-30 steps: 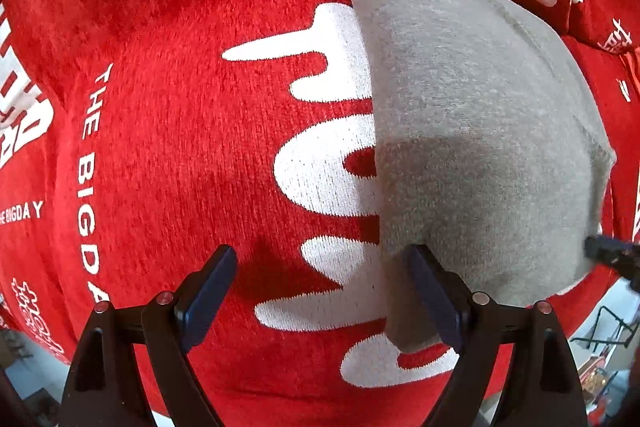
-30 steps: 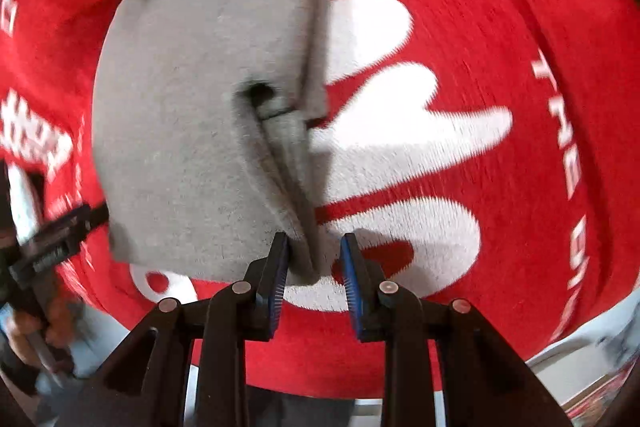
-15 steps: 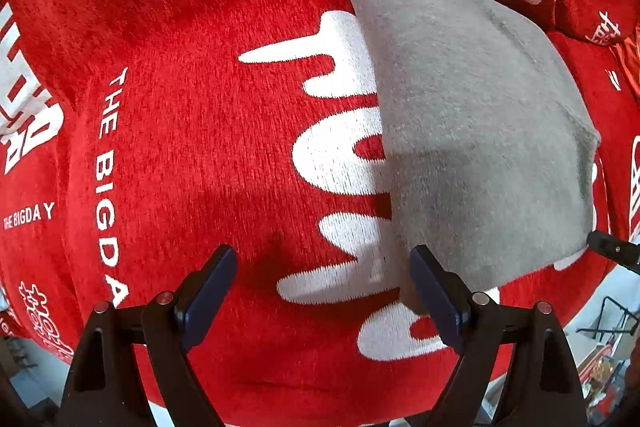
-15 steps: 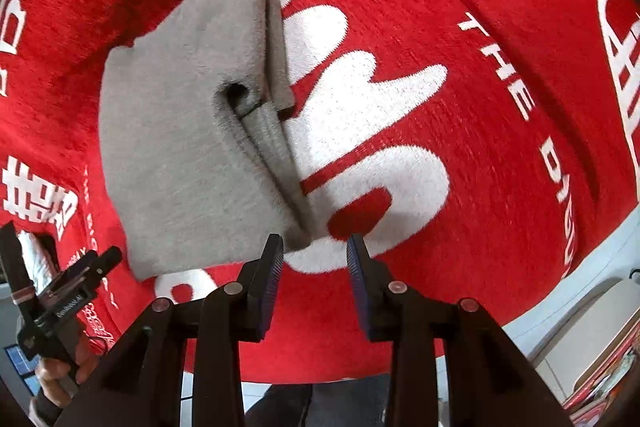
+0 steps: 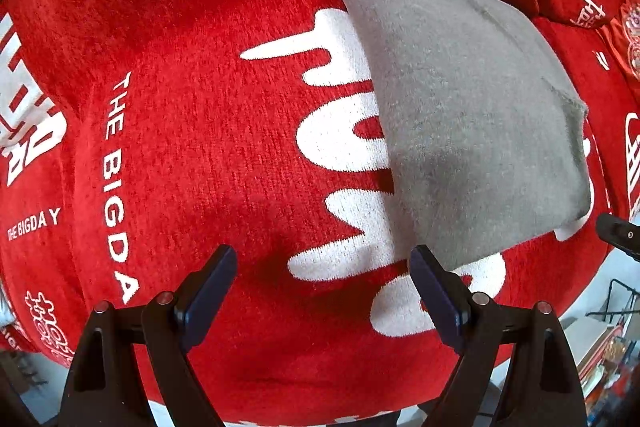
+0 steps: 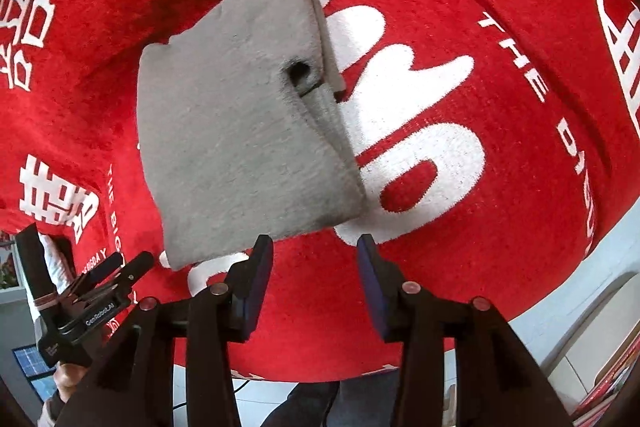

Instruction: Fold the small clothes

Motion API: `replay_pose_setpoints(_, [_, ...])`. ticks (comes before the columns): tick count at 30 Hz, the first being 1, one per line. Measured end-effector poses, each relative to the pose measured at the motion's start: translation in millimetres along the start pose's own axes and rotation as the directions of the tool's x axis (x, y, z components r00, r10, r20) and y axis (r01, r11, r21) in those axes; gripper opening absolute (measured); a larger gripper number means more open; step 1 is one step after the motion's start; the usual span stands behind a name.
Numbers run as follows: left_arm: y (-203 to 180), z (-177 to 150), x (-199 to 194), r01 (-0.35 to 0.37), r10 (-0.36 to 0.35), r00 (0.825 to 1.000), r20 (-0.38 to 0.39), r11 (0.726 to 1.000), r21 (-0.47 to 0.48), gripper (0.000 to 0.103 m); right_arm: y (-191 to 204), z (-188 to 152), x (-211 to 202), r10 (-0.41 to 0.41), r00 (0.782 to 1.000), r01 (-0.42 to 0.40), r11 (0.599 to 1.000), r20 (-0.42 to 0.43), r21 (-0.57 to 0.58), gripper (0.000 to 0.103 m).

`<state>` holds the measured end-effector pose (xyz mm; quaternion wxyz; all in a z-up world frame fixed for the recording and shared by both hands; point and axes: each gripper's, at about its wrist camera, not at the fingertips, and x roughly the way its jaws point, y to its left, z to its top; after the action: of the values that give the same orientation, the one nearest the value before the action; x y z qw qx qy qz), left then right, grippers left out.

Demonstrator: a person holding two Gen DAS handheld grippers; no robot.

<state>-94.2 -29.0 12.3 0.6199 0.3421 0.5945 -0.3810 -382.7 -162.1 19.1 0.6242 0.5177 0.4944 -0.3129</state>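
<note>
Now folded grey cloth lies flat at 10 o'clock; right tongs opening, empty, apparently releasing; left tongs wide apart, empty.

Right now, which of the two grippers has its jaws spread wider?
The left gripper: its jaws stand wide apart over bare red blanket. The right gripper is narrower, its jaws opening, nothing between them, just off the folded grey garment.

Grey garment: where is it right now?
The grey garment lies folded on the red cloth, over its big white lettering. In the right wrist view it sits up-left of the right gripper, whose jaws are opening with nothing between them.
</note>
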Motion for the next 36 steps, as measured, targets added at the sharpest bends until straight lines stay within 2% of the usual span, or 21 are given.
replay_pose_setpoints(5, [-2,-3,4,0.008,-0.008,1.000,-0.018,1.000,0.009,0.089,-3,3,1,0.002,1.000,-0.002,1.000,-0.028,0.000,0.047])
replay_pose_setpoints(9, [-1,1,15,0.025,-0.024,0.998,-0.057,1.000,0.006,0.089,-2,20,-2,0.011,0.999,-0.012,0.999,-0.040,-0.030,0.050])
replay_pose_setpoints(13, [2,11,8,0.002,-0.003,1.000,-0.020,0.999,-0.044,0.089,3,48,-8,0.020,0.999,-0.023,0.997,-0.040,-0.073,0.050])
replay_pose_setpoints(14, [4,14,6,0.008,-0.009,1.000,-0.010,0.998,-0.065,0.090,4,55,-9,0.023,0.999,-0.026,0.996,-0.037,-0.084,0.052])
replay_pose_setpoints(15, [6,19,4,0.019,-0.020,1.000,-0.005,0.995,-0.095,0.103,5,62,-10,0.025,0.999,-0.029,0.995,-0.035,-0.095,0.055])
replay_pose_setpoints(16, [8,22,2,0.026,-0.026,1.000,0.004,0.993,-0.111,0.103,6,70,-10,0.030,0.999,-0.033,0.994,-0.033,-0.105,0.058])
replay_pose_setpoints(19, [8,38,-3,0.052,-0.050,0.999,0.018,0.987,-0.152,0.103,5,87,-7,0.041,0.998,-0.046,0.992,-0.043,-0.120,0.060])
replay_pose_setpoints(25, [0,62,2,0.039,-0.039,0.999,0.003,0.983,-0.178,0.103,-8,111,1,0.075,0.995,-0.080,0.992,-0.060,-0.097,0.060])
replay_pose_setpoints(31, [-4,71,12,-0.013,0.010,1.000,-0.015,0.980,-0.200,0.103,-23,125,6,0.104,0.992,-0.109,0.991,-0.065,-0.077,0.062])
replay_pose_setpoints(36, [-7,74,20,0.013,-0.019,0.999,-0.031,0.981,-0.196,0.103,-37,130,9,0.126,0.989,-0.129,0.991,-0.073,-0.036,0.062])
